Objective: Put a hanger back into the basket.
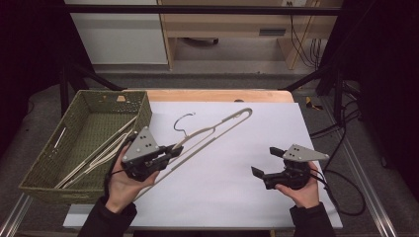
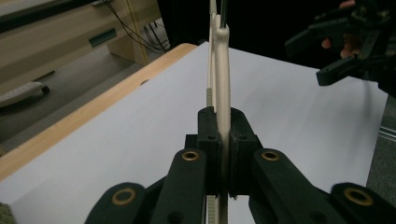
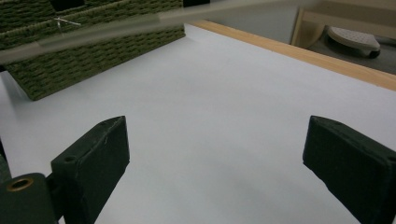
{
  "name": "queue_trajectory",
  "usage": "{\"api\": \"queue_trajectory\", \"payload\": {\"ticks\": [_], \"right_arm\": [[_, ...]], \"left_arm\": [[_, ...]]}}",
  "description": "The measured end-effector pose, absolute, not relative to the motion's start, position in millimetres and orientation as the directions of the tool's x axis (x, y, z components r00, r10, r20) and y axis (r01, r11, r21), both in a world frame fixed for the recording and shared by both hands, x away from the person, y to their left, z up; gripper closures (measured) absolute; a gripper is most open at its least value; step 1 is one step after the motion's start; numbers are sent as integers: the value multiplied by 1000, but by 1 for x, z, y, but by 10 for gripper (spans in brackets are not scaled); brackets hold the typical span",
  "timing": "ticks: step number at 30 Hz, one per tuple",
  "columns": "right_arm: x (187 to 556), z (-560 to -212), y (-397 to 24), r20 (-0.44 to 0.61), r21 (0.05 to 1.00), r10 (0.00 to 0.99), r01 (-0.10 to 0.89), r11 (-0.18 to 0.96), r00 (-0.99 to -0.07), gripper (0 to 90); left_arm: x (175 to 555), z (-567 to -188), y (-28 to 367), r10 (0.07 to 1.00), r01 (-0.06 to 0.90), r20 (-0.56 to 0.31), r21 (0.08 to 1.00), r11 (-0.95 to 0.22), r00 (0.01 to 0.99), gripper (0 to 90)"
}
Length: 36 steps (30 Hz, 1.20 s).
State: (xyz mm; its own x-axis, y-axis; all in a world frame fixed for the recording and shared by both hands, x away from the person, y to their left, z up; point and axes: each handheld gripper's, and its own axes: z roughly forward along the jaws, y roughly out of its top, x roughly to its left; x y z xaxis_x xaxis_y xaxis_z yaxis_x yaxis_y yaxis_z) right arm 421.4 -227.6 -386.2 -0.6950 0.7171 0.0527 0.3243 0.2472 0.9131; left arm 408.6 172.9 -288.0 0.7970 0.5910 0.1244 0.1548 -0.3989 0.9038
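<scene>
A cream clothes hanger (image 1: 217, 129) with a dark wire hook is lifted off the white sheet, slanting from lower left to upper right. My left gripper (image 1: 174, 149) is shut on its lower bar near the left end; in the left gripper view the cream bar (image 2: 223, 84) runs straight up between the pressed jaws (image 2: 223, 154). My right gripper (image 1: 264, 160) hovers over the sheet at the right, apart from the hanger, its jaws wide with nothing between them (image 3: 215, 154). A blurred piece of the hanger (image 3: 116, 25) crosses the top of the right gripper view.
A green woven basket (image 1: 47, 185) stands at the table's left edge with more cream hangers (image 1: 101, 150) lying in it. A white sheet (image 1: 232, 187) covers the wooden table (image 1: 217, 95). Cables trail off the right side.
</scene>
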Motion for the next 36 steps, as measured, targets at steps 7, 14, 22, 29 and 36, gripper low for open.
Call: {"api": "queue_trajectory", "payload": {"ticks": [7, 14, 22, 29, 36], "right_arm": [[419, -392, -240, 69, 914, 749, 343, 217, -659, 66], [418, -396, -243, 67, 915, 758, 344, 213, -648, 49], [418, -398, -244, 69, 915, 761, 345, 209, -645, 44], [419, -398, -243, 63, 914, 763, 344, 215, -643, 43], [418, -399, -243, 61, 914, 764, 344, 216, -643, 48]], "left_arm": [[415, -251, 201, 614, 122, 172, 905, -407, 770, 858], [425, -236, 246, 673, 146, 161, 915, -376, 722, 858], [440, -238, 307, 754, 200, 157, 912, -358, 638, 858], [451, -251, 343, 791, 222, 211, 890, -398, 574, 858], [458, -271, 369, 791, 231, 284, 855, -464, 541, 857]]}}
